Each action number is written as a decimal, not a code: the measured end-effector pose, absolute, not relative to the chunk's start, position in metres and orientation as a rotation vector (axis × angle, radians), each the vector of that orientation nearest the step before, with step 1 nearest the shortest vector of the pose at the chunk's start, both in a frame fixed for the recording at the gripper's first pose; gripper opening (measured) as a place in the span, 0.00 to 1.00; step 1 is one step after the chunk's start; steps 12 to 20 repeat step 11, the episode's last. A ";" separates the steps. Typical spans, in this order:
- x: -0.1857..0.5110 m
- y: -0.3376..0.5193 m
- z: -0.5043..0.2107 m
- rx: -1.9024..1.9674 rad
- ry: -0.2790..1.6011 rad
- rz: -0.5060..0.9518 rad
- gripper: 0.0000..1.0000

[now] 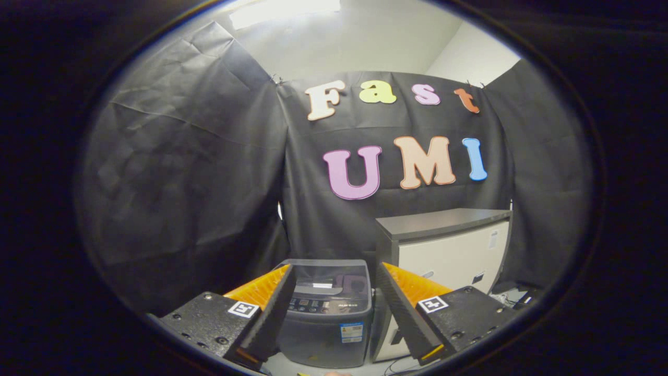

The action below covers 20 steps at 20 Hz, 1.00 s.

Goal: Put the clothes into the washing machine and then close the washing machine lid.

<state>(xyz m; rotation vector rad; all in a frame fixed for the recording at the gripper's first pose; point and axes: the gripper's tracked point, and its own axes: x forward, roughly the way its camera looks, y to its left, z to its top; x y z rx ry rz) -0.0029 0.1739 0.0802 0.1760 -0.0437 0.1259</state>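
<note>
A small dark-grey, box-shaped washing machine (327,313) stood on the pale floor (365,368), seen between and beyond the two fingers. Its tinted see-through lid (329,277) lay flat and closed over the top, with a control strip running along the front edge and a small label stuck low on the front panel. Through the lid something purplish showed dimly; whether that was clothing inside the tub could not be told.

Just beside the washing machine, on its right, stood a white cabinet with a dark-grey flat top (449,245), taller than the washer. Some cables lay on the floor near the foot of the cabinet.

Black creased cloth (182,172) hung as the booth's wall behind and to both sides, and above it a plain white room wall and ceiling (344,42) were lit brightly.

The gripper (334,313) was held roughly level, aimed at the washer from a little way off. Its black fingers (271,318) with orange outer faces were spread wide, holding nothing, each base block carrying a small square black-and-white marker (243,308).
</note>
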 end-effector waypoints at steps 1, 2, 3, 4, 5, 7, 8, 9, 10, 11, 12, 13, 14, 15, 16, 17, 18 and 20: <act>-0.003 0.168 0.080 0.182 -0.053 0.118 0.95; 0.000 0.163 0.082 0.202 -0.051 0.107 0.95; -0.003 0.165 0.078 0.217 -0.039 0.122 0.95; -0.004 0.168 0.079 0.226 -0.046 0.140 0.95; -0.002 0.170 0.079 0.227 -0.045 0.143 0.95; -0.002 0.175 0.081 0.216 -0.043 0.168 0.95; -0.003 0.177 0.082 0.223 -0.047 0.175 0.95; -0.004 0.180 0.083 0.235 -0.053 0.182 0.95; -0.005 0.183 0.084 0.241 -0.057 0.196 0.95; -0.004 0.187 0.084 0.237 -0.061 0.207 0.95; -0.004 0.187 0.084 0.237 -0.061 0.207 0.95; -0.004 0.187 0.084 0.237 -0.061 0.207 0.95; -0.004 0.187 0.084 0.237 -0.061 0.207 0.95; -0.004 0.187 0.084 0.237 -0.061 0.207 0.95; -0.004 0.187 0.084 0.237 -0.061 0.207 0.95; -0.004 0.187 0.084 0.237 -0.061 0.207 0.95; -0.004 0.187 0.084 0.237 -0.061 0.207 0.95; -0.004 0.187 0.084 0.237 -0.061 0.207 0.95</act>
